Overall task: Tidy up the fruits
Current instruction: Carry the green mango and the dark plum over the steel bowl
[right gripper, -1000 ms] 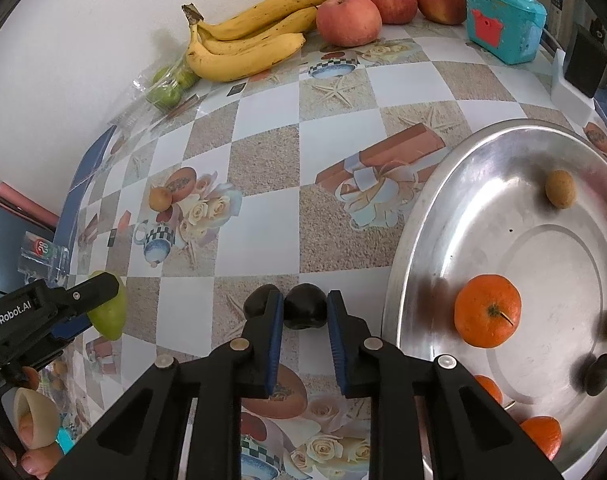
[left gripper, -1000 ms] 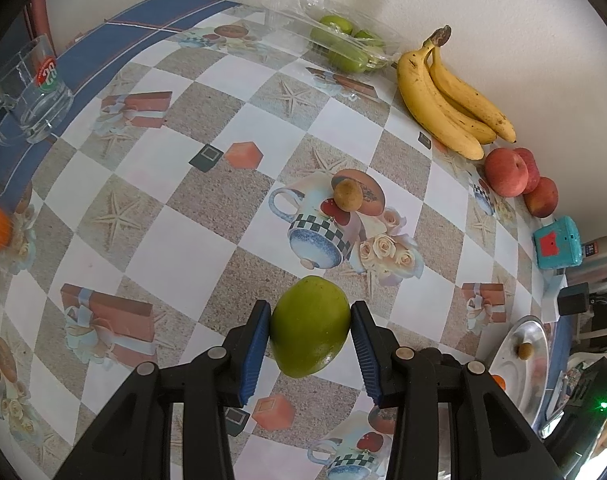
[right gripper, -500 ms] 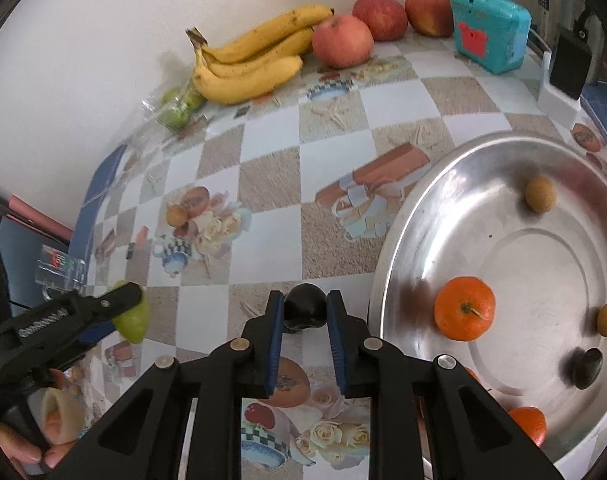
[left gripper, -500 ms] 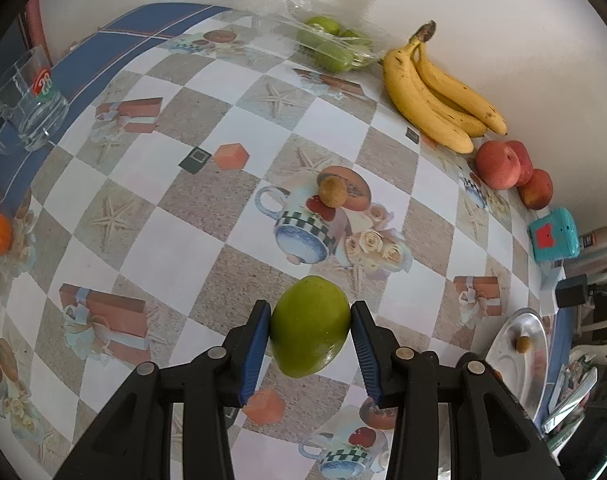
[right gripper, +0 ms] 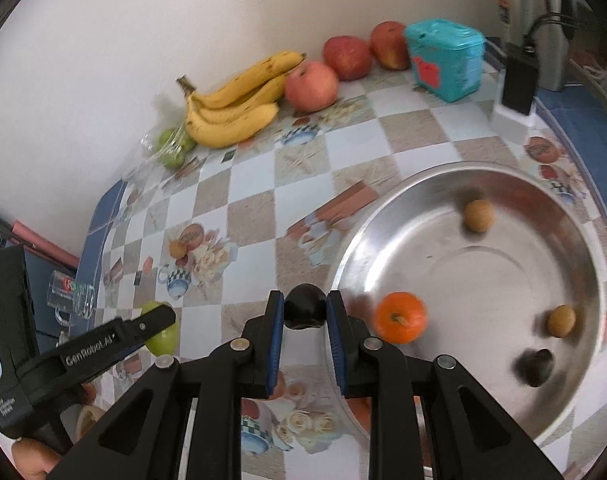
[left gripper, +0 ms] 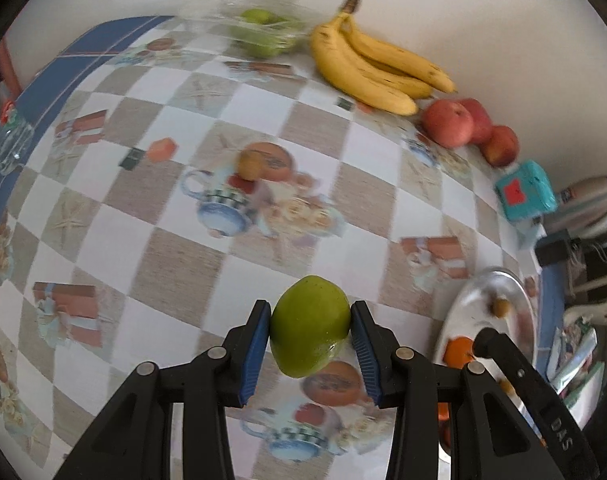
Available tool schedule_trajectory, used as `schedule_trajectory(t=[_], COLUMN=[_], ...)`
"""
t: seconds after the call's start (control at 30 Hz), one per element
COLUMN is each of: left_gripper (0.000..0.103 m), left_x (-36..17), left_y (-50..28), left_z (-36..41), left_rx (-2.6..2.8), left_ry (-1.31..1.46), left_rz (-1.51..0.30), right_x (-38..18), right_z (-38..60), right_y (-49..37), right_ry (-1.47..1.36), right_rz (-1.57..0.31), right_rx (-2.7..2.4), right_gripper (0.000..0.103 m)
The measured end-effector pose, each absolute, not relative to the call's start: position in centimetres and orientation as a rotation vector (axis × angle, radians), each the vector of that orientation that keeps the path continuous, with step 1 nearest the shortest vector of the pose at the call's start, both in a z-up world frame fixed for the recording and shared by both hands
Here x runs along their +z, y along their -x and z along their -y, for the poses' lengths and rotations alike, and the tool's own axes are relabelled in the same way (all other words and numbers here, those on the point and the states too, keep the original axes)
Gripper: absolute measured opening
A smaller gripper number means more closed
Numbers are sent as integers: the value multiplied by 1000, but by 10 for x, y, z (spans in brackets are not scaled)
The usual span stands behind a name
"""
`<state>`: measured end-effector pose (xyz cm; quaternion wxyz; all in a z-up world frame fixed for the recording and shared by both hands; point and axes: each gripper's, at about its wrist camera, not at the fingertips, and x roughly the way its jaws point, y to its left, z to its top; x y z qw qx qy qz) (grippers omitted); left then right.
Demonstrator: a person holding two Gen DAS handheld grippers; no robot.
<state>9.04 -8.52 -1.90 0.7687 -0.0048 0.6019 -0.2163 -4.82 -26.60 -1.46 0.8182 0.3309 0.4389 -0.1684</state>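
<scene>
Left gripper (left gripper: 310, 338): fingers clamped on green mango (left gripper: 309, 330), held clear above tabletop (left gripper: 183, 272), near steel tray (right gripper: 583, 248).
Right gripper (right gripper: 305, 314): fingers shut on small dark fruit (right gripper: 304, 306), poised at tray rim, probably for deposit beside orange (right gripper: 400, 317).
Bananas (right gripper: 231, 108), apples (right gripper: 311, 86) ranged along wall edge.

**Readable Lettering on the Two Tools**

"GenRobot.AI" runs in white along the arm of the left tool (right gripper: 165, 322), just left of the steel tray (right gripper: 575, 408). Smaller print near its handle is too blurred to read. The right tool (left gripper: 485, 338) shows "DAS" beside that tray.
</scene>
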Motion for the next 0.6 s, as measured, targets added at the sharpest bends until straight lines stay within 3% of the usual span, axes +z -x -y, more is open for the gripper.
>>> schedule_trajectory(t=[0.6], left_gripper=[44], left_x=[-21], left_y=[-9], left_z=[178], left_rx=[-751], left_ry=[-178], left_rz=[-1280], right_x=[-29], right_z=[346], right_y=[134], right_ry=[-846], right_rz=[-913], right_rx=[-622], right_gripper=[22])
